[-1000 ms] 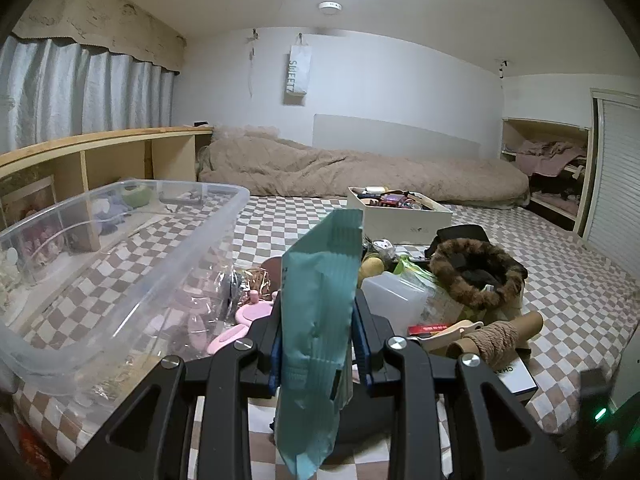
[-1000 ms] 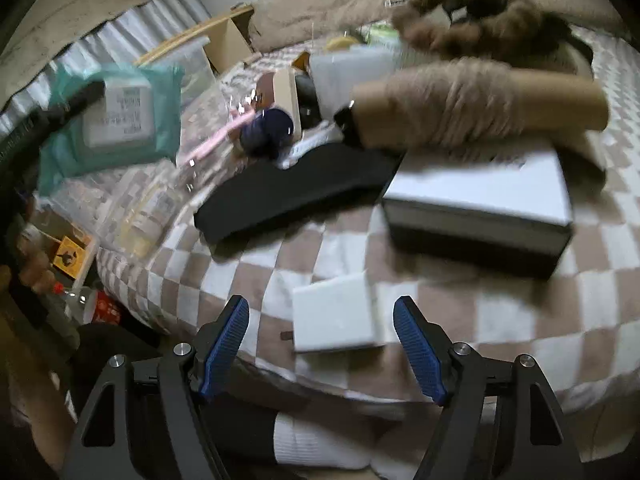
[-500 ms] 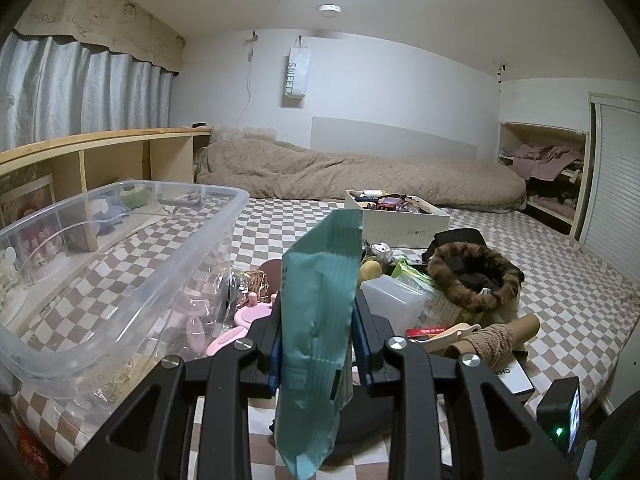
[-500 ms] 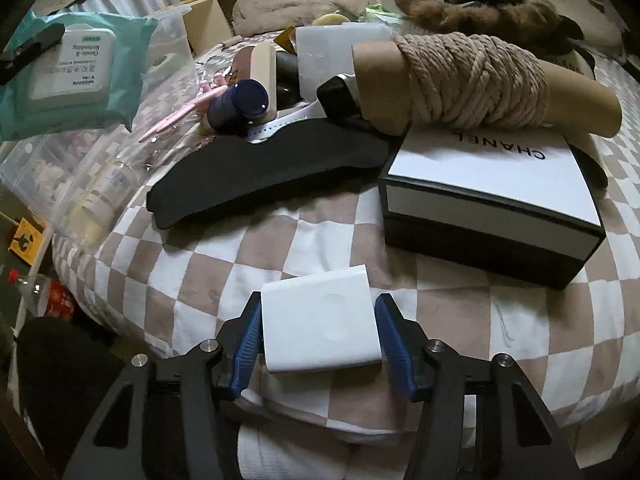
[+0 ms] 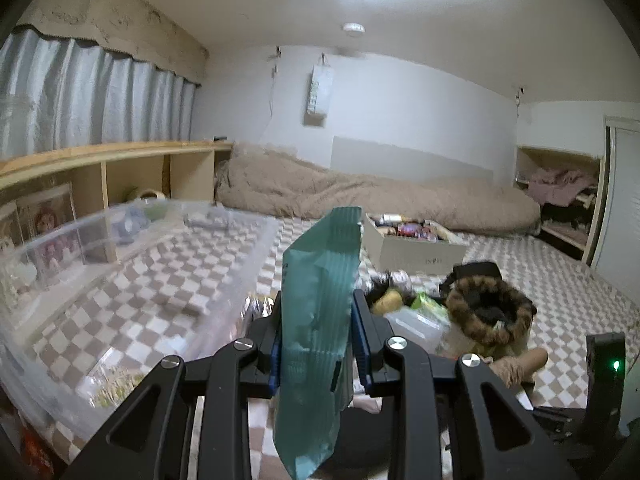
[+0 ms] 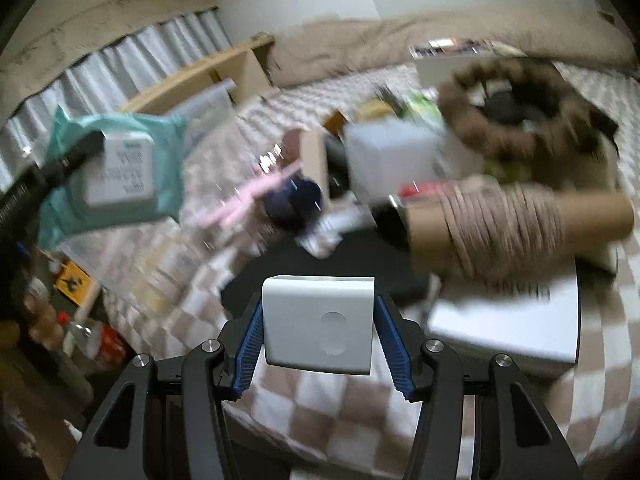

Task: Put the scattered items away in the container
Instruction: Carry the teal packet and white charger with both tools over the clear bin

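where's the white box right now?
The white box sits centre-bottom of the right wrist view, clamped between the right tongs and lifted off the checkered bedspread, just in front of the rope spool.

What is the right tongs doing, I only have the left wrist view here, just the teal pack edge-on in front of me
Observer: The right tongs are shut on a small white box, lifted off the checkered bedspread.
Operator: Can you see my teal pack from there?
Observer: Yes, the teal wipes pack shows its flat face, with a white label on it.
Operator: What lies behind the white box?
Observer: A flat black item, and to its right a cardboard tube wound with rope resting on a white-topped box.
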A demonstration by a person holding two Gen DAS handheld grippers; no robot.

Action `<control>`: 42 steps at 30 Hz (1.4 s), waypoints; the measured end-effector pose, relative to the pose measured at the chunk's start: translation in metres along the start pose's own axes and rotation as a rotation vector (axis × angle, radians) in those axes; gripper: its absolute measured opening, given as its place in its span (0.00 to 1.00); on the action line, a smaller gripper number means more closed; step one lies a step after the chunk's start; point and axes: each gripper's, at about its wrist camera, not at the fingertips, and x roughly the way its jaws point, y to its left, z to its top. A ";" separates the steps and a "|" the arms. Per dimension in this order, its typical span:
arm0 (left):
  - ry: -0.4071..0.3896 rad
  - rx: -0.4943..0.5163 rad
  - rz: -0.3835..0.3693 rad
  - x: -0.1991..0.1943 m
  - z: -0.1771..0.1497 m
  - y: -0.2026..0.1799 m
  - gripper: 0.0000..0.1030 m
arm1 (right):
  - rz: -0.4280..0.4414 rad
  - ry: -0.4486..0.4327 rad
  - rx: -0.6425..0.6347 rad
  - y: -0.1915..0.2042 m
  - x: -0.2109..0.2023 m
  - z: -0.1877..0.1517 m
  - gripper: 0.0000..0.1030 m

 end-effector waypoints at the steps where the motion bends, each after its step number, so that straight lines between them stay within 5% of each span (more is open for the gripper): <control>1: -0.016 0.004 0.004 -0.002 0.005 0.001 0.28 | 0.009 -0.012 -0.005 0.002 -0.001 0.006 0.54; 9: -0.094 0.025 0.038 -0.010 0.043 0.024 0.28 | 0.131 -0.085 -0.071 0.039 -0.007 0.053 0.54; 19: -0.032 -0.058 -0.070 -0.014 0.070 0.067 0.28 | 0.245 -0.161 -0.145 0.088 -0.014 0.097 0.54; 29: -0.057 0.086 0.014 -0.027 0.110 0.088 0.28 | 0.318 -0.156 -0.177 0.124 -0.008 0.116 0.54; 42: 0.183 0.084 0.119 0.013 0.072 0.152 0.28 | 0.375 -0.085 -0.217 0.159 0.013 0.128 0.54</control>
